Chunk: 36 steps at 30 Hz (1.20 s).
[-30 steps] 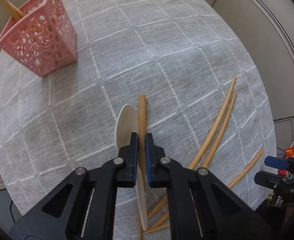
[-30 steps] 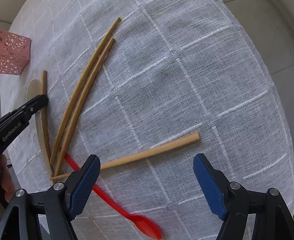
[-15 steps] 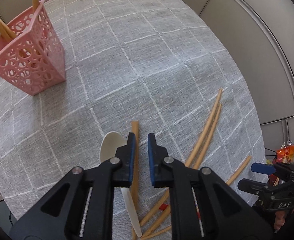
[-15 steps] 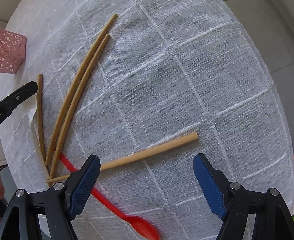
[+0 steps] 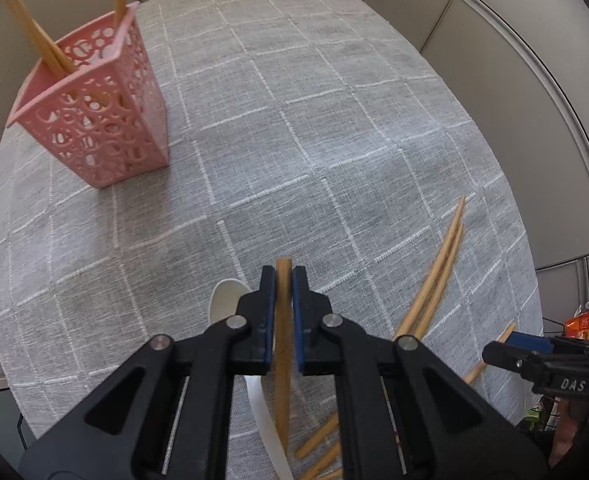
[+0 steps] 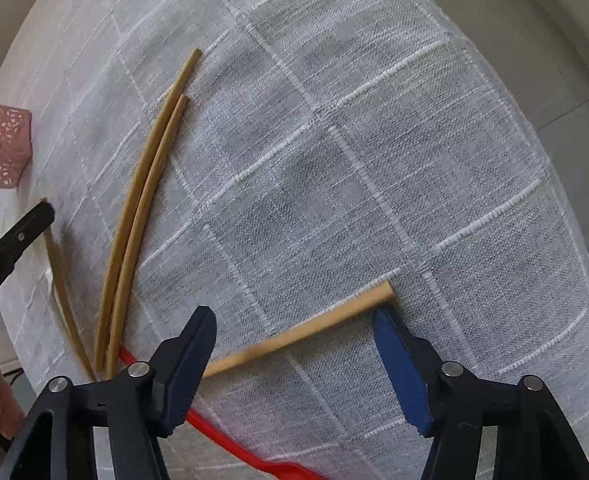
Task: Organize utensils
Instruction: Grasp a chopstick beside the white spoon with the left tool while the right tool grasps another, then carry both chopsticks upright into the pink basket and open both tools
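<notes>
So the left tool [image 5: 282, 280] is pinching a chopstick [image 5: 282, 360], long axis running straight along its fingers, and the pink holder [image 5: 106, 120] is sitting ahead and off to its left on the bench [image 5: 334, 120]. The right tool [image 6: 294, 344] is gaping wide over another chopstick [image 6: 302, 330], well away from that holder.

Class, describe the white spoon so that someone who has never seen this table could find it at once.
Start at the pink basket on the checked tablecloth, then come toward the left gripper, shut on a chopstick. The white spoon lies on the cloth just left of that chopstick, its bowl pointing toward the basket. It is the only white, broad-ended utensil among thin wooden sticks.
</notes>
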Each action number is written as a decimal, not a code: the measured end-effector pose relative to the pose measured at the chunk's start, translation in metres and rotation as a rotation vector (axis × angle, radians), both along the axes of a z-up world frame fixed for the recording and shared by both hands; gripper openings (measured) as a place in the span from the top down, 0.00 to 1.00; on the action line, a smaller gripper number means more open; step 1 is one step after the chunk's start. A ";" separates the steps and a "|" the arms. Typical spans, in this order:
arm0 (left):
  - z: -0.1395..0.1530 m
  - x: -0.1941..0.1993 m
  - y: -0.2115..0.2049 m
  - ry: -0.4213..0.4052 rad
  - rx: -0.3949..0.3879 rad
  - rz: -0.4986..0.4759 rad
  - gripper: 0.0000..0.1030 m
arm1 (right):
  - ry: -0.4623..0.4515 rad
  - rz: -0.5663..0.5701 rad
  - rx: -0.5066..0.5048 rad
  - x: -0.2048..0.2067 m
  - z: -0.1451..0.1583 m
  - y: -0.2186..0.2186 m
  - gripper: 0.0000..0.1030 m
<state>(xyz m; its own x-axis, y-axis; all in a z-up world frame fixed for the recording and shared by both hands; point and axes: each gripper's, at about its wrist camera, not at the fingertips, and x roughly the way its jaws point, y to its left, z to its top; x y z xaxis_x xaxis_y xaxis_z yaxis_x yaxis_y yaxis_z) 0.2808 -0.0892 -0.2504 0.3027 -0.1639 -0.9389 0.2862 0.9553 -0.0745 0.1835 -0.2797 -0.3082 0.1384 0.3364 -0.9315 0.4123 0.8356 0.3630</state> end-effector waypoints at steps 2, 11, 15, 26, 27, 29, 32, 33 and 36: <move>0.011 -0.007 0.008 -0.027 -0.020 0.017 0.91 | -0.015 -0.023 -0.024 0.003 0.002 0.001 0.46; 0.058 -0.048 0.033 -0.132 -0.089 0.063 0.91 | -0.052 -0.131 -0.150 0.018 0.007 0.003 0.74; 0.070 -0.066 0.034 -0.168 -0.089 0.064 0.91 | -0.065 -0.135 -0.164 0.025 0.008 0.005 0.85; 0.102 -0.085 0.067 -0.228 -0.136 0.127 0.91 | -0.223 -0.146 0.003 0.021 0.043 -0.002 0.93; 0.105 -0.086 0.070 -0.241 -0.137 0.135 0.91 | -0.248 -0.145 0.018 0.020 0.051 0.002 0.93; 0.114 -0.089 0.076 -0.282 -0.134 0.154 0.91 | -0.310 -0.144 0.044 0.014 0.067 0.005 0.93; 0.128 -0.092 0.084 -0.341 -0.134 0.181 0.91 | -0.423 -0.125 0.037 0.004 0.098 0.012 0.93; 0.133 -0.093 0.086 -0.365 -0.136 0.190 0.91 | -0.463 -0.116 0.026 0.003 0.109 0.018 0.93; 0.148 -0.097 0.095 -0.430 -0.138 0.217 0.92 | -0.579 -0.097 -0.017 -0.002 0.137 0.029 0.93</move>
